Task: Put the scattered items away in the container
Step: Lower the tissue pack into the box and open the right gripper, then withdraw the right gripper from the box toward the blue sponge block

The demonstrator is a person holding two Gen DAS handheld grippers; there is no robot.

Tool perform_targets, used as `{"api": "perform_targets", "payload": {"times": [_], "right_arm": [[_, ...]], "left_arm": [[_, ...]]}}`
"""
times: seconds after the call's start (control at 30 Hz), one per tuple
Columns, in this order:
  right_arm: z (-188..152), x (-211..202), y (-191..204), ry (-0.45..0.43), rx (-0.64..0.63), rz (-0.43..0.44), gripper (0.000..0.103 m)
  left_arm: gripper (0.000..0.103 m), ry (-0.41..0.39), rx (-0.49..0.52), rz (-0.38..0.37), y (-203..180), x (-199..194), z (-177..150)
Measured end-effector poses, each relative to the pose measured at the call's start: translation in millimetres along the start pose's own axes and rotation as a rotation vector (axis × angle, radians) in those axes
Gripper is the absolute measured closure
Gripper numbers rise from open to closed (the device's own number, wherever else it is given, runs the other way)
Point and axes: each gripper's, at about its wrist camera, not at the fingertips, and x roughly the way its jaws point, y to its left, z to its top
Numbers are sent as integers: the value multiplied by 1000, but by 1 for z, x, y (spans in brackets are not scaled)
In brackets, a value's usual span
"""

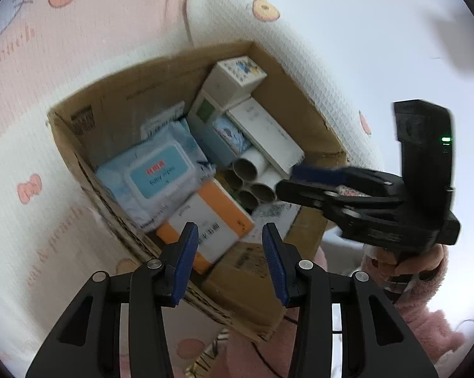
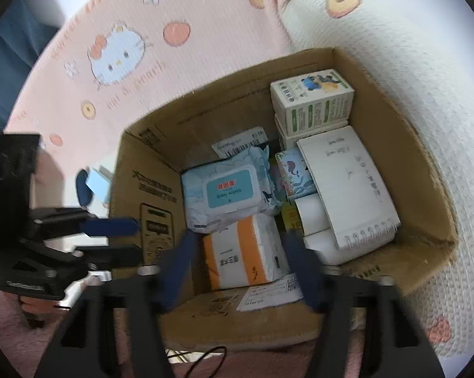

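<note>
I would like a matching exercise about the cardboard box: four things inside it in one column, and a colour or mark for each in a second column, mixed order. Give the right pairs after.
All four lie inside the cardboard box.

Column 1
1. wipes pack
2. spiral notebook
3. tissue pack
4. small carton

Column 2
a. orange and white stripes
b. green bands on its side, at the far corner
c. white cover with a wire binding
d. pale blue, with a teal lid label

Pairs: 1-d, 2-c, 3-a, 4-b
</note>
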Motion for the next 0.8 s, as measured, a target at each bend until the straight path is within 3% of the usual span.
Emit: {"api": "perform_targets", "payload": {"times": [0.07, 0.13, 0.23, 0.3, 0.43, 0.63, 0.7, 0.8], "right_arm": [[3, 15, 4, 68, -24, -47, 85], [7, 34, 8, 134, -63, -78, 85], [15, 61, 9, 242, -62, -69, 85], [20, 77, 9, 315, -55, -78, 85], [26, 105, 8, 424, -71, -121, 85], [25, 142, -2, 568, -78, -149, 85], [24, 148, -2, 605, -88, -160, 85], [13, 160, 3, 670, -162, -261, 85]], "left_arm": [[60, -18, 10, -2, 2, -1, 3], [74, -28, 15, -12, 4, 0, 7], [79, -12, 8, -31, 7, 10, 18], [80, 27, -4, -56, 10, 21, 27], [83, 71, -9, -31, 11, 40, 44], [83, 72, -19, -23, 16, 45, 58], [83, 55, -17, 14, 19, 41, 59], [83, 24, -7, 52, 22, 30, 59]]}}
